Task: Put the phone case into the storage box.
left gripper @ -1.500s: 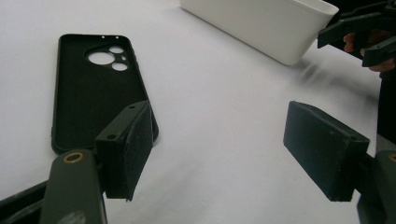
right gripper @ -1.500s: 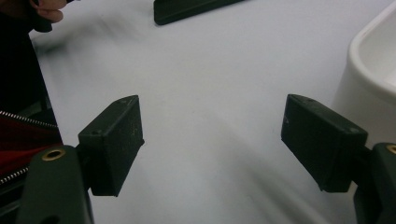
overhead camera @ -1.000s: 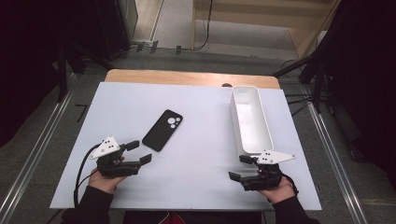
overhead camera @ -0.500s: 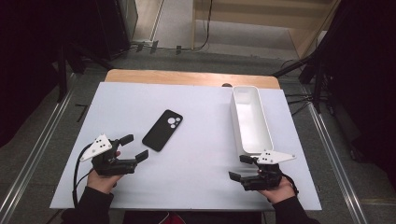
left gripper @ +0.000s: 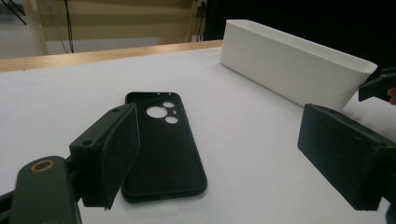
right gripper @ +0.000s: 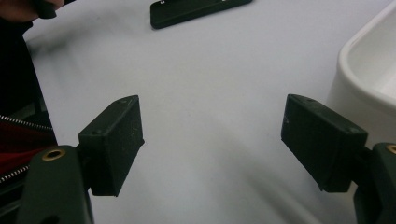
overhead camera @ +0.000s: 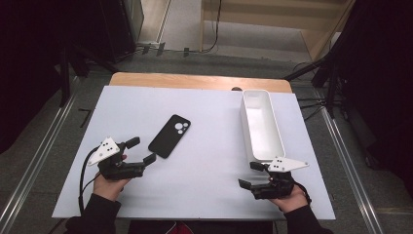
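A black phone [overhead camera: 169, 136] lies flat on the white tabletop [overhead camera: 209, 195], camera holes up (it may be only a case, the pictures do not settle it), left of centre and slanted, its camera end toward the far right. To its right, well apart, a long white bin [overhead camera: 261, 126] stands lengthwise along the right side of the tabletop, its far end near the wooden strip at the back edge.

The left gripper [overhead camera: 141, 150] rests low at the near left, held in a hand [overhead camera: 108, 184], and points at the phone's near end. Its jaws have just been opening and now stand wide and released, with nothing between the pads; one jaw tip sits just beside the phone's near corner, and whether they touch cannot be told. In the left gripper view the phone [left gripper: 163, 144] lies ahead between the two jaws, partly behind the left one, with the bin [left gripper: 294, 65] beyond to the right.

The right gripper [overhead camera: 251, 174] lies at the near right, just in front of the bin's near end, pointing left across the tabletop. Its jaws are spread and grasp nothing; bare tabletop shows between them in the right gripper view, the bin's rim [right gripper: 373, 70] at the right.
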`<state>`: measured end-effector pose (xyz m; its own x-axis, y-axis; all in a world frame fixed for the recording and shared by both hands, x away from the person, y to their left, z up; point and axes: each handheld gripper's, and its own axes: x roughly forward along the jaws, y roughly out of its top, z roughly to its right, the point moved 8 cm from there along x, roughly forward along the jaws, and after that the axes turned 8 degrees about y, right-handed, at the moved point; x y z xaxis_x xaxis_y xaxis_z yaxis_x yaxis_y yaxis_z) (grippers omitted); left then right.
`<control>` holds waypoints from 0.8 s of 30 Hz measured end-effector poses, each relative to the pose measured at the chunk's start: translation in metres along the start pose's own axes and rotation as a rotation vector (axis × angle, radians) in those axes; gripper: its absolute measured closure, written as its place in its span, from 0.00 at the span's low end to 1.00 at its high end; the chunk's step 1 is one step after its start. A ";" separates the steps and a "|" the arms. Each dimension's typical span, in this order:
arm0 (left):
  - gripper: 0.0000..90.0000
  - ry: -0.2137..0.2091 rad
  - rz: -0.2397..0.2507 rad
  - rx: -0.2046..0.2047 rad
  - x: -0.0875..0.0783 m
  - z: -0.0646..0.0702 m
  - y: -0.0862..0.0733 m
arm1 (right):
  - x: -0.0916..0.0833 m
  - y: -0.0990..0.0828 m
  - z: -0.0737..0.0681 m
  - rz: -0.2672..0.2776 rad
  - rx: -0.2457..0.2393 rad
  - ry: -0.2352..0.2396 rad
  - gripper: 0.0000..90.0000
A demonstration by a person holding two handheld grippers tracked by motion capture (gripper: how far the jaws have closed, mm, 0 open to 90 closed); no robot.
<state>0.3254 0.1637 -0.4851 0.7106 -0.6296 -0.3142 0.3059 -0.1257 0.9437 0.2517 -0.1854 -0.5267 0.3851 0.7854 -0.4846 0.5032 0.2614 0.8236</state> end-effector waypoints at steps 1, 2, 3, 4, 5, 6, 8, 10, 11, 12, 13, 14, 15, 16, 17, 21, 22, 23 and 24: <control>0.14 0.007 -0.004 0.012 0.002 0.000 0.000 | 0.000 0.000 0.000 -0.001 0.000 0.001 0.22; 0.14 0.016 -0.002 0.017 0.003 -0.001 0.000 | 0.000 0.000 0.000 -0.002 0.002 0.002 0.22; 0.14 0.017 0.000 0.021 0.005 0.000 0.001 | 0.000 0.000 0.000 -0.002 0.002 0.002 0.22; 0.14 0.015 -0.002 0.019 0.006 -0.001 0.002 | 0.000 0.000 0.000 -0.002 0.001 0.001 0.22; 0.14 0.012 -0.002 0.013 0.008 -0.001 0.002 | 0.000 0.000 0.000 -0.002 0.001 0.001 0.22; 0.14 0.015 -0.005 0.008 0.010 -0.001 0.002 | 0.000 0.000 0.000 -0.003 0.001 0.001 0.22; 0.14 0.018 -0.005 0.005 0.013 -0.002 0.004 | 0.000 -0.001 0.000 -0.003 0.000 0.003 0.22; 0.14 0.022 -0.002 -0.003 0.016 -0.004 0.006 | 0.000 -0.001 0.000 -0.007 0.004 0.004 0.22; 0.14 0.023 0.003 -0.007 0.017 -0.005 0.007 | 0.000 -0.001 0.000 -0.007 0.004 0.005 0.22; 0.14 0.027 -0.003 -0.011 0.020 -0.006 0.008 | 0.000 -0.001 -0.001 -0.004 0.005 0.007 0.22; 0.14 0.025 -0.004 -0.014 0.022 -0.006 0.008 | 0.001 -0.001 0.000 -0.002 0.005 0.006 0.22; 0.14 0.022 -0.005 -0.014 0.025 -0.006 0.009 | 0.001 -0.001 -0.001 -0.003 0.004 0.007 0.22; 0.14 0.015 -0.008 -0.012 0.027 -0.006 0.010 | 0.001 -0.001 -0.001 -0.003 0.004 0.007 0.22; 0.14 -0.004 -0.008 -0.019 0.029 -0.004 0.011 | 0.000 -0.001 -0.001 -0.006 -0.002 0.005 0.22; 0.14 -0.014 -0.008 -0.020 0.030 -0.004 0.012 | 0.000 -0.001 -0.001 -0.006 -0.002 0.005 0.22; 0.14 -0.015 -0.021 -0.005 0.037 -0.002 0.015 | 0.000 -0.001 -0.001 -0.004 0.002 0.009 0.22; 0.14 -0.016 -0.022 0.001 0.039 -0.001 0.016 | 0.000 -0.001 -0.001 -0.005 0.002 0.009 0.22; 0.14 -0.018 -0.026 0.004 0.040 -0.001 0.017 | 0.000 -0.001 -0.001 -0.006 0.000 0.009 0.22; 0.14 -0.018 -0.025 0.005 0.042 -0.001 0.018 | 0.000 -0.001 -0.001 -0.006 0.001 0.009 0.22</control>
<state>0.3615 0.1361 -0.4811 0.6914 -0.6398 -0.3355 0.3199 -0.1453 0.9362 0.2506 -0.1848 -0.5270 0.3748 0.7890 -0.4869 0.5066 0.2655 0.8203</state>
